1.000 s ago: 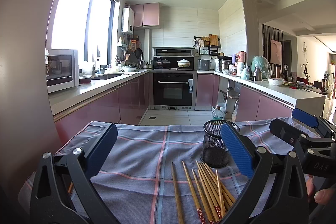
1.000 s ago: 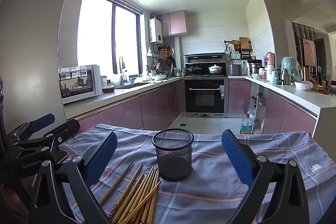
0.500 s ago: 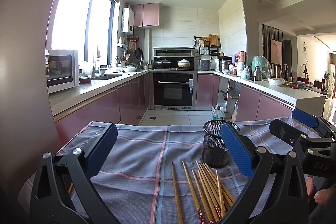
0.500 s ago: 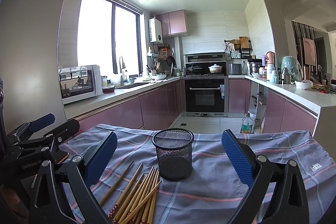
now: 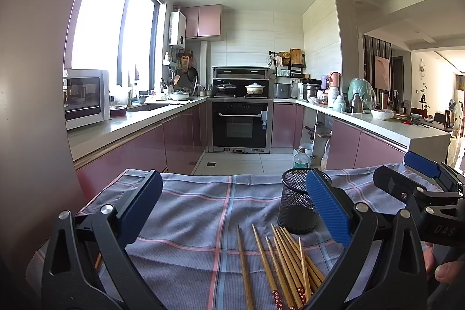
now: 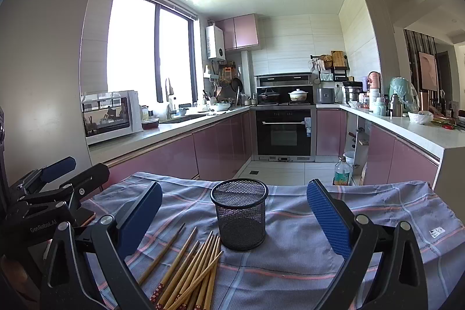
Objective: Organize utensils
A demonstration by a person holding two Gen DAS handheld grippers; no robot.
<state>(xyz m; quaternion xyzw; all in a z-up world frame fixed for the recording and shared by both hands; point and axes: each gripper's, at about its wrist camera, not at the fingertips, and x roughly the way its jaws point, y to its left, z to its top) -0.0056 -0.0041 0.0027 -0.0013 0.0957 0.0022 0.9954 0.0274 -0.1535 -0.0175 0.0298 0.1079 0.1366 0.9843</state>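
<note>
nothing has moved: both grippers, left (image 5: 232, 211) and right (image 6: 234, 215), stay spread wide and empty above blue plaid cloth (image 6: 305, 260), bamboo chopsticks (image 6: 191, 269) fanned beside round black wire-mesh cup (image 6: 239, 214), pink glossy kitchen cabinets (image 6: 162, 159) beyond.

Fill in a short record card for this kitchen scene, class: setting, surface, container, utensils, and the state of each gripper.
setting: home kitchen with pink cabinets
surface: blue-grey checked cloth over a table
container: round black wire-mesh cup, upright, appears empty
utensils: loose pile of wooden chopsticks lying on the cloth, in front of the cup, none in it
left gripper: open, holding nothing
right gripper: open, holding nothing, cup in line between its fingers
progress: sorting not yet begun
</note>
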